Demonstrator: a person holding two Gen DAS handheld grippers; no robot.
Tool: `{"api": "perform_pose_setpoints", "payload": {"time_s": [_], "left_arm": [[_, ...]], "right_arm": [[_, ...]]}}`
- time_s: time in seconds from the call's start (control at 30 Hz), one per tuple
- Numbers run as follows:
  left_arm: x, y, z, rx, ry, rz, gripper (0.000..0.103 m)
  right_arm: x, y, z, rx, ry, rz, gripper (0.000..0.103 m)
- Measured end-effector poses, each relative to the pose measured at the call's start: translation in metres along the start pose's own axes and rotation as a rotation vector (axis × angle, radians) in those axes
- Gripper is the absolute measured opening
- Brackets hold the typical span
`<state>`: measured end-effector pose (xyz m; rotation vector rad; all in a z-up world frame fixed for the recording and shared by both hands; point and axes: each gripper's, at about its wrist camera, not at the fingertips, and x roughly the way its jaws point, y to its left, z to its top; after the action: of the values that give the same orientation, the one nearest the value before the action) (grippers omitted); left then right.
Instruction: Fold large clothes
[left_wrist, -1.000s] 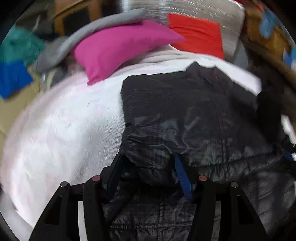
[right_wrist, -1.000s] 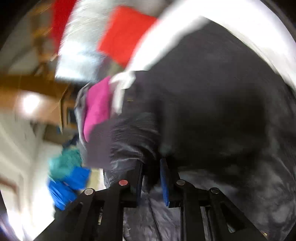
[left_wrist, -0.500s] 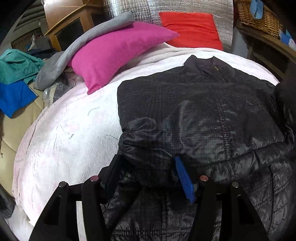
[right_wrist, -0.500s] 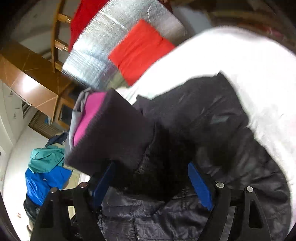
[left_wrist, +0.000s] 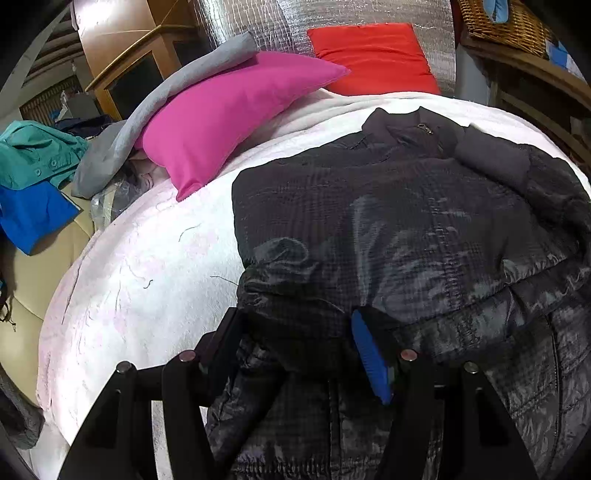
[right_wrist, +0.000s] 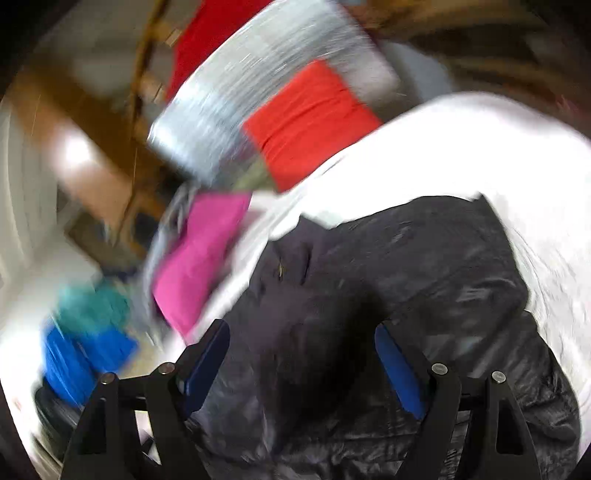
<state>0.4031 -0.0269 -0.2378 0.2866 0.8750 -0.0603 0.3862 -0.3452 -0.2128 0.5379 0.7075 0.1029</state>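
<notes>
Black quilted puffer jacket (left_wrist: 388, 229) lies spread on a white fleecy blanket (left_wrist: 140, 266), collar toward the pink pillow (left_wrist: 229, 110) and red cushion (left_wrist: 373, 59). Left gripper (left_wrist: 295, 332) clamps a bunched fold of the jacket's near edge between its blue-padded fingers (left_wrist: 369, 354). Right gripper (right_wrist: 301, 354) has just been opening; its jaws now stand wide above the jacket (right_wrist: 406, 266), gripping nothing, in a blurred view.
</notes>
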Motion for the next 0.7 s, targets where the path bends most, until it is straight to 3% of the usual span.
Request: {"api": "perform_pose_setpoints", "payload": {"time_s": [0.1, 0.3, 0.4, 0.47, 0.53, 0.6, 0.7], "left_arm": [[0.000, -0.002, 0.000, 0.009, -0.004, 0.016, 0.063], [-0.002, -0.010, -0.004, 0.054, -0.025, 0.057, 0.063], [-0.003, -0.015, -0.005, 0.089, -0.037, 0.083, 0.063], [-0.004, -0.019, -0.007, 0.123, -0.051, 0.104, 0.063], [-0.004, -0.021, -0.008, 0.152, -0.061, 0.119, 0.063], [-0.004, -0.022, -0.008, 0.163, -0.063, 0.123, 0.063], [-0.005, -0.022, -0.007, 0.166, -0.058, 0.125, 0.063]], "right_arm": [[0.024, 0.037, -0.018, -0.178, 0.063, -0.073, 0.084], [0.073, 0.089, -0.029, -0.469, 0.075, -0.276, 0.084], [0.095, 0.079, -0.031, -0.466, 0.112, -0.357, 0.084], [0.103, 0.070, -0.027, -0.424, 0.122, -0.360, 0.083], [0.099, 0.060, -0.022, -0.373, 0.116, -0.346, 0.073], [0.091, 0.055, -0.015, -0.329, 0.108, -0.333, 0.050], [0.071, 0.040, -0.003, -0.219, 0.088, -0.287, 0.031]]}}
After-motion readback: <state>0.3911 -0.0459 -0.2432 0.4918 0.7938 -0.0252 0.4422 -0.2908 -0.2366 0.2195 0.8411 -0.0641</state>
